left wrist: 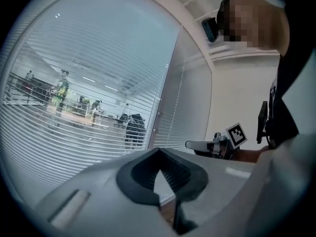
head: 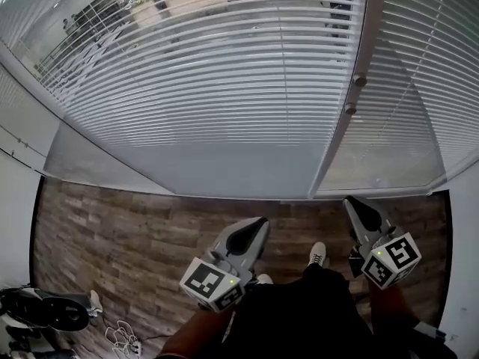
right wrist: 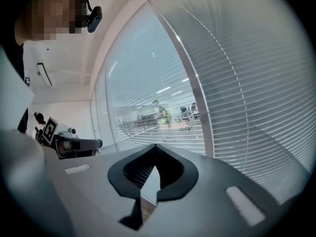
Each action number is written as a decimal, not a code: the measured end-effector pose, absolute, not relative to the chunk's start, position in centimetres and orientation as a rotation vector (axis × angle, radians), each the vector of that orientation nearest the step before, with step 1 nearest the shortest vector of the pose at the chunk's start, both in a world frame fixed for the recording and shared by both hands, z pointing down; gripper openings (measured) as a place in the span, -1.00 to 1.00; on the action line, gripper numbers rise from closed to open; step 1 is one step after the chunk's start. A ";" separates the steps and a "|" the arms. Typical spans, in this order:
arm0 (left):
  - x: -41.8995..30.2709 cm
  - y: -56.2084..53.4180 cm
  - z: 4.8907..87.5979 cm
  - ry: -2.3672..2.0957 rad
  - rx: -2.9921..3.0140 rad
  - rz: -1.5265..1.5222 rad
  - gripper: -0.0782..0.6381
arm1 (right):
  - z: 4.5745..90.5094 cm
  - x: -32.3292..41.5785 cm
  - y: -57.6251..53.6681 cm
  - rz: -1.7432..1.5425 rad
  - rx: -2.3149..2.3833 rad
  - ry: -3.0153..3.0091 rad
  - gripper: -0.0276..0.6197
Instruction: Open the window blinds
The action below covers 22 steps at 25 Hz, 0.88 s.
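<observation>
White slatted blinds [head: 209,73] cover the wide glass pane ahead, and their slats stand apart enough to show the room beyond. A second blind [head: 426,88] to the right of the upright frame post [head: 348,99] looks denser. A thin cord [right wrist: 238,88] hangs in front of that right blind. My left gripper [head: 258,223] is held low over the floor, short of the glass, jaws together and holding nothing. It also shows as the left gripper [left wrist: 159,152]. My right gripper [head: 350,200] sits lower right near the post's foot, likewise shut and holding nothing, seen too as the right gripper [right wrist: 155,147].
Two small knobs [head: 355,94] sit on the post. Below the blinds a plain lower panel [head: 224,167] meets the wood-look floor [head: 135,230]. A person's shoe [head: 317,254] shows between the grippers. Dark gear and cables [head: 52,313] lie at the bottom left.
</observation>
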<state>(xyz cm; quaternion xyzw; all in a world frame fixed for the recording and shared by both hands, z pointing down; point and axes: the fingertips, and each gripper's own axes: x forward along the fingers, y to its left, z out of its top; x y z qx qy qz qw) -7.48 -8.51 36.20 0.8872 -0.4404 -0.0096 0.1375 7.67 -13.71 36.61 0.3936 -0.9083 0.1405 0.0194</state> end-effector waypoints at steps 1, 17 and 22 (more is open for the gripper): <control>-8.0 -7.9 36.2 -1.266 2.565 -0.036 -0.78 | 36.7 7.3 -12.9 0.434 1.234 -2.812 -0.84; -9.7 0.9 37.9 -0.990 2.643 -0.029 -0.78 | 38.3 3.7 0.1 0.418 1.398 -2.691 -0.84; -8.1 0.8 36.6 -1.048 2.652 -0.049 -0.78 | 37.1 5.1 -0.3 0.346 1.348 -2.728 -0.84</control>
